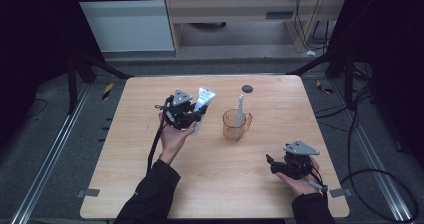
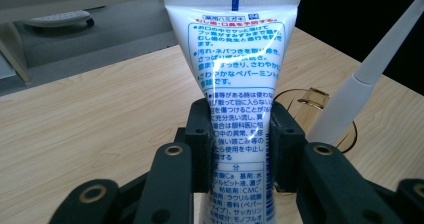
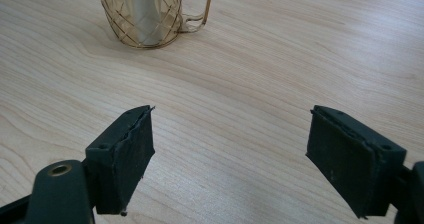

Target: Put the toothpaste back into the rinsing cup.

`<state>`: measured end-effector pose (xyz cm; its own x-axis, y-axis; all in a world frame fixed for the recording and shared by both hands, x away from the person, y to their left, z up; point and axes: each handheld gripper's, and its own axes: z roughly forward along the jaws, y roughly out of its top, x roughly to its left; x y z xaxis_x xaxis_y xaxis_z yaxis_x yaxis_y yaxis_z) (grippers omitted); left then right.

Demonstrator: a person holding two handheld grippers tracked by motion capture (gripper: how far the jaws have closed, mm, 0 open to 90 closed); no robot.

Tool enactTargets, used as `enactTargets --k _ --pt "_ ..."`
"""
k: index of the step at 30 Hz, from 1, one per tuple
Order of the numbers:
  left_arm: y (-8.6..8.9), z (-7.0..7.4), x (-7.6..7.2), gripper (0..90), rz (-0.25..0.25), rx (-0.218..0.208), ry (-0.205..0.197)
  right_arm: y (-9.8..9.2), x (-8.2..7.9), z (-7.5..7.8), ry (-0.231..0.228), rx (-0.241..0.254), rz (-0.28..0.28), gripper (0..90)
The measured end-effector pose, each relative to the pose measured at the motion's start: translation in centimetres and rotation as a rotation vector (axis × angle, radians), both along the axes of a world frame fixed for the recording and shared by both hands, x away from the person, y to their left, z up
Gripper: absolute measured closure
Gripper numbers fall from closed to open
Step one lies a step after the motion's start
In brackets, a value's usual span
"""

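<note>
Left claw (image 1: 200,113): is gripping the tube (image 2: 235,79) above the worktop (image 1: 150,134).
Right claw (image 3: 230,159): is resting released.
Risk: tube is maybe knocking the cup (image 1: 234,125) over.

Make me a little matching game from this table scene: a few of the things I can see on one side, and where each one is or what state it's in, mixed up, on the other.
Things:
1. toothpaste tube
2. toothbrush
3. cup
4. right gripper

States:
A. stands on the table, amber and see-through
B. jaws wide apart, nothing between them
C. clamped between the left gripper jaws, lifted off the table
D. stands upright inside the cup

Pairs: 1-C, 2-D, 3-A, 4-B
</note>
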<state>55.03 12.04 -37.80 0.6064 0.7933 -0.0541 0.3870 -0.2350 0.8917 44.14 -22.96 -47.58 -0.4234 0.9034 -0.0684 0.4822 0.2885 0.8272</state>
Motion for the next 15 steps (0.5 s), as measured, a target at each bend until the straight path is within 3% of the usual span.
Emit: enactTargets --k 6,15 --pt "-1.1 0.3 0.6 68.0 0.002 -0.015 -0.018 0.0 0.1 -0.1 -0.002 -0.002 0.003 18.8" --pt "-3.1 0.8 0.9 68.0 -0.01 -0.036 -0.076 -0.2 0.1 -0.1 -0.008 0.002 0.002 18.9"
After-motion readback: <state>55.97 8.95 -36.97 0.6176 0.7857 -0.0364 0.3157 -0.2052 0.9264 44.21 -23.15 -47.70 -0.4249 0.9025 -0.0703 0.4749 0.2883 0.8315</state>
